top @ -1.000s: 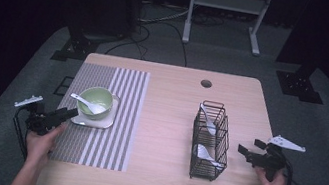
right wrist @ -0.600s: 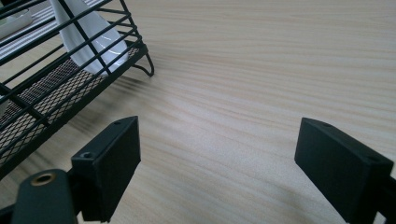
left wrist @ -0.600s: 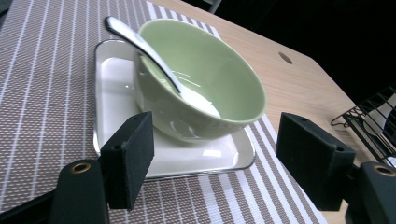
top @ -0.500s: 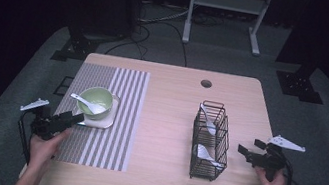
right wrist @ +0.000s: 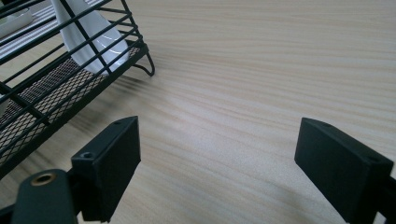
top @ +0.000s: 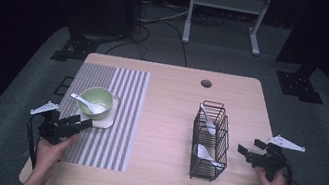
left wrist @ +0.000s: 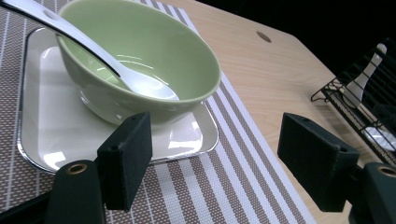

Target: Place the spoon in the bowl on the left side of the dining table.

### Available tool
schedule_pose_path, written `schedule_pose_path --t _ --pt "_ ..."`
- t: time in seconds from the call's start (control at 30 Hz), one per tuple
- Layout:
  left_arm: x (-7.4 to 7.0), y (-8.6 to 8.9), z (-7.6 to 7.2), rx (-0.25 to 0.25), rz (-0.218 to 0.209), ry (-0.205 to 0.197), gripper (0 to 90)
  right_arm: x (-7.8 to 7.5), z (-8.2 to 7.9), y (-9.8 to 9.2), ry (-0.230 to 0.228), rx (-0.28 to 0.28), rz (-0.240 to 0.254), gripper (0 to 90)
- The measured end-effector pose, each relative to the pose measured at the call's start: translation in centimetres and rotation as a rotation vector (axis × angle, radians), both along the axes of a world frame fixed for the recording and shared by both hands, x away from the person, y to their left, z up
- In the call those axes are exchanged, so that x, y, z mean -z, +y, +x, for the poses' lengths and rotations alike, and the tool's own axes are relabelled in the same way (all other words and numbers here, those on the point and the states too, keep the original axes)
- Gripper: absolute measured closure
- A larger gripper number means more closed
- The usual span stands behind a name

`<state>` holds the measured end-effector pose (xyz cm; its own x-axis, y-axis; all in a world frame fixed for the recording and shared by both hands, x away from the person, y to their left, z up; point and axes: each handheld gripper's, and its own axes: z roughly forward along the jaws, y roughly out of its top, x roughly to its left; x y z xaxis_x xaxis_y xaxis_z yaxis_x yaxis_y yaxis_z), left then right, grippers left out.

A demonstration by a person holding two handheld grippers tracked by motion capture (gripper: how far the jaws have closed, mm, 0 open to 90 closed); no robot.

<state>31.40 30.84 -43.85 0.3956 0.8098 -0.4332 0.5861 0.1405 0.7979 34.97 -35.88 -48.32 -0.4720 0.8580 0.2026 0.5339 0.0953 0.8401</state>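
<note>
A pale green bowl (top: 97,99) (left wrist: 140,56) stands on a white square plate (top: 107,121) (left wrist: 56,126) on the striped placemat (top: 121,110). A white spoon (top: 85,103) (left wrist: 116,70) rests in the bowl. My left gripper (top: 80,121) (left wrist: 219,149) hovers just in front of the plate, open; its jaws have just been opening with nothing between them. At the right, a black wire basket (top: 211,136) (right wrist: 46,88) holds two white spoons (top: 207,120) (right wrist: 88,42). My right gripper (top: 250,146) (right wrist: 219,154) is open and empty beside the basket, low over bare wood.
The wooden table (top: 170,103) has a round cable hole (top: 206,84) near its far edge. Bare wood lies between the placemat and the basket. Behind the table, on the dark floor, are black stand feet (top: 74,49) and a white frame (top: 225,4).
My left gripper has shifted slightly right and toward the near edge, still pointing at the plate, and its jaws stand a little wider. The right gripper has kept still.
</note>
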Motion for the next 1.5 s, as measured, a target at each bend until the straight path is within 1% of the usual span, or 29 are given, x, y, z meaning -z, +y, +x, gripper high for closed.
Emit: schedule_pose_path --t 0.07,0.17,0.37,0.4,0.43,0.6,0.7,0.8,0.97,1.0,1.27,1.37,1.43,1.5 --pt "0.1 -0.1 0.0 0.003 -0.008 0.002 25.4 0.0 0.0 0.0 0.000 0.000 0.000 13.2" --pt "0.3 -0.5 -0.1 0.011 0.008 0.007 24.4 0.0 0.0 0.0 -0.001 -0.002 -0.002 13.2" --pt "0.7 -0.8 -0.1 0.020 0.008 0.018 24.1 0.0 0.0 0.0 -0.004 -0.004 -0.004 13.2" --pt "0.7 -0.9 -0.1 0.024 0.015 0.017 24.0 0.0 0.0 0.0 -0.003 -0.005 -0.004 13.2" --pt "0.7 -1.1 -0.1 0.027 0.011 0.019 24.0 0.0 0.0 0.0 -0.003 -0.005 -0.004 13.2" --pt "0.6 -1.8 -0.1 0.045 0.024 0.019 23.1 0.0 0.0 0.1 -0.005 -0.007 -0.007 13.3" --pt "0.5 -2.6 -0.1 0.065 0.033 0.016 23.1 0.0 0.0 0.1 -0.005 -0.010 -0.008 13.2" --pt "0.4 -3.2 -0.1 0.067 0.043 0.011 23.0 0.0 0.0 0.1 -0.004 -0.011 -0.007 13.3" --pt "0.2 -4.0 0.0 0.079 0.045 0.003 23.0 0.0 0.0 0.1 -0.005 -0.013 -0.009 13.2" --pt "0.1 -4.3 0.0 0.081 0.040 0.001 22.9 0.0 0.0 0.1 -0.006 -0.013 -0.009 13.3" --pt "-0.1 -6.2 0.5 0.119 0.038 -0.003 21.5 0.0 0.0 0.1 -0.005 -0.016 -0.010 13.3" --pt "-0.2 -7.0 0.6 0.134 0.049 -0.006 21.1 0.0 0.0 0.1 -0.006 -0.017 -0.011 13.2" --pt "-0.2 -7.5 0.6 0.146 0.048 0.004 20.0 0.0 0.0 0.1 -0.006 -0.017 -0.010 13.2" --pt "-0.2 -7.9 0.5 0.155 0.051 0.005 19.8 0.0 -0.1 0.1 -0.006 -0.018 -0.009 13.2"
